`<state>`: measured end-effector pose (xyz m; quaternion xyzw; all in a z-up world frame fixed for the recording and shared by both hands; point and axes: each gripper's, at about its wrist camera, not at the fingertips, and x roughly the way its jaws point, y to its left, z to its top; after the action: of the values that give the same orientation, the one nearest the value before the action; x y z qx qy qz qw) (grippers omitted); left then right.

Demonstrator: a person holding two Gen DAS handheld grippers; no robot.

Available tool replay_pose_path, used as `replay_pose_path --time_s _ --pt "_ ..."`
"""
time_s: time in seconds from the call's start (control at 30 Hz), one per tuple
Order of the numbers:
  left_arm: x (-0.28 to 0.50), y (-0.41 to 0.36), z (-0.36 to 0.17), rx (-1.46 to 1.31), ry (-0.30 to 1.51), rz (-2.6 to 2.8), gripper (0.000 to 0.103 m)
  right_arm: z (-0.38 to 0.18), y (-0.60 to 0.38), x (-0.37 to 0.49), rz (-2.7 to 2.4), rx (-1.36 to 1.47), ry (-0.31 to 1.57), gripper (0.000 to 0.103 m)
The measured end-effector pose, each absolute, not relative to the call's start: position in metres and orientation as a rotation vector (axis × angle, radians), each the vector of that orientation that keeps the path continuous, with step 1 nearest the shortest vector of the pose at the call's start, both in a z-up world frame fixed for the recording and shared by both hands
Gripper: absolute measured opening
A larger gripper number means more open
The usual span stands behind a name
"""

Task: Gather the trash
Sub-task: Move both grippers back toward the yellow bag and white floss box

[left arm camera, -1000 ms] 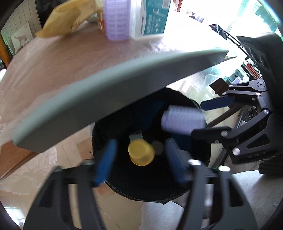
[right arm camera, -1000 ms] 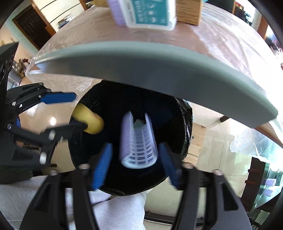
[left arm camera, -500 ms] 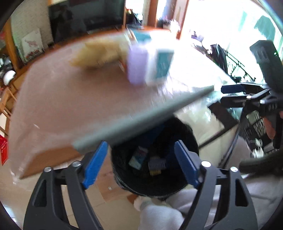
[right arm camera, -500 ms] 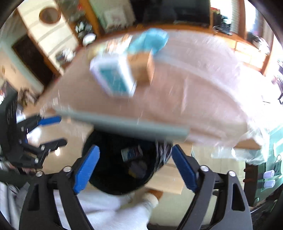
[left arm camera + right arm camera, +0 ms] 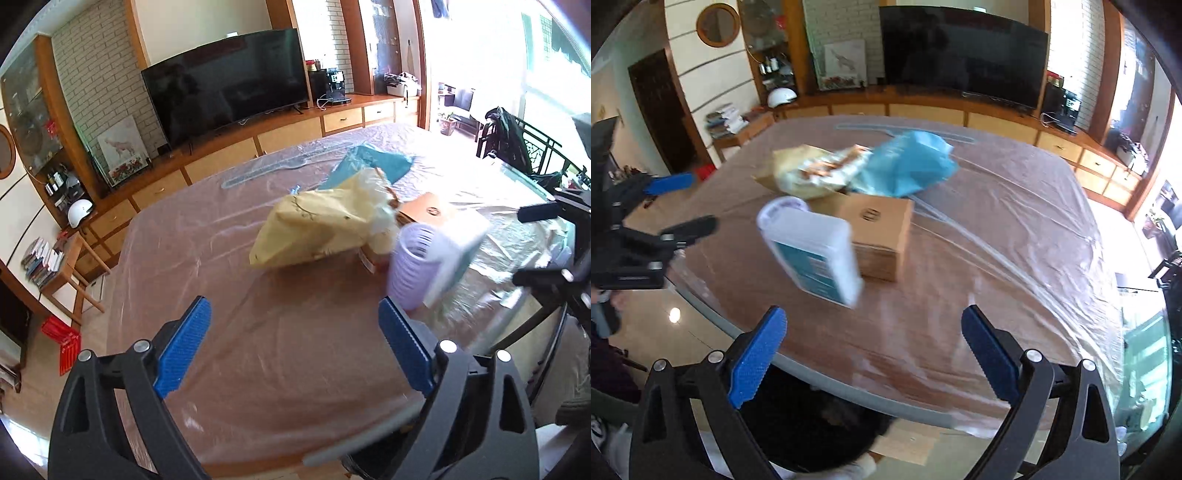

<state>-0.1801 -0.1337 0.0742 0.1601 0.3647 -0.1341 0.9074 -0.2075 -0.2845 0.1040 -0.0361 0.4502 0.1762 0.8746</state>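
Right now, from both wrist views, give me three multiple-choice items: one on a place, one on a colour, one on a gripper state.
1. Where does the cardboard box sit?
A. on the floor
B. on the table
C. on the TV cabinet

2. What colour is the crumpled bag behind the box?
A. blue
B. red
C. black

3. How does the right gripper stand?
A. shut on a cup
B. shut on nothing
C. open, nothing between its pads

Answers: 1 B, it rests on the plastic-covered tabletop; 2 A, it is plainly light blue; 3 C, the blue pads stand wide apart over bare table.

Glossy clear plastic sheet [image 5: 1015,229] over wooden table [image 5: 229,465], matt cardboard box [image 5: 882,229], crinkled blue plastic bag [image 5: 905,166]
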Motion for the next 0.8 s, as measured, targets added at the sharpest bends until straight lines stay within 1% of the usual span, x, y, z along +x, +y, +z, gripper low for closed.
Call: replay_pose_path --time_s 0.1,0.13,0.17,0.23,0.33,0.5,0.67,0.8 --pt "-0.163 -0.138 0.067 0.361 0.748 -0.260 0.093 0.098 -0.268 -0.202 0.381 -0.051 0.947 0.094" --pt "-0.154 -0.140 0.064 0.381 0.748 -0.251 0.093 0.096 -0.263 -0.199 0.378 -0.044 0.948 0.091" --pt "-0.150 -0.140 0.061 0.391 0.751 -0.249 0.093 0.094 -0.258 -0.196 0.372 -0.030 0.949 0.085" --pt "-0.141 -0.141 0.058 0.401 0.757 -0.257 0.093 0.090 -0.252 -0.191 0.350 -0.007 0.959 0.081" --pt "-0.130 -0.144 0.055 0.414 0.758 -0.271 0.093 0.086 -0.243 -0.183 0.307 0.005 0.946 0.078" --pt "-0.117 -0.147 0.052 0.425 0.754 -0.271 0.093 0.085 -0.246 -0.178 0.217 -0.021 0.926 0.077" --pt "-0.109 -0.147 0.051 0.409 0.754 -0.303 0.093 0.082 -0.271 -0.173 0.178 0.073 0.933 0.077" --pt "-0.105 -0.155 0.047 0.444 0.751 -0.333 0.093 0.079 -0.269 -0.170 0.250 0.133 0.921 0.077"
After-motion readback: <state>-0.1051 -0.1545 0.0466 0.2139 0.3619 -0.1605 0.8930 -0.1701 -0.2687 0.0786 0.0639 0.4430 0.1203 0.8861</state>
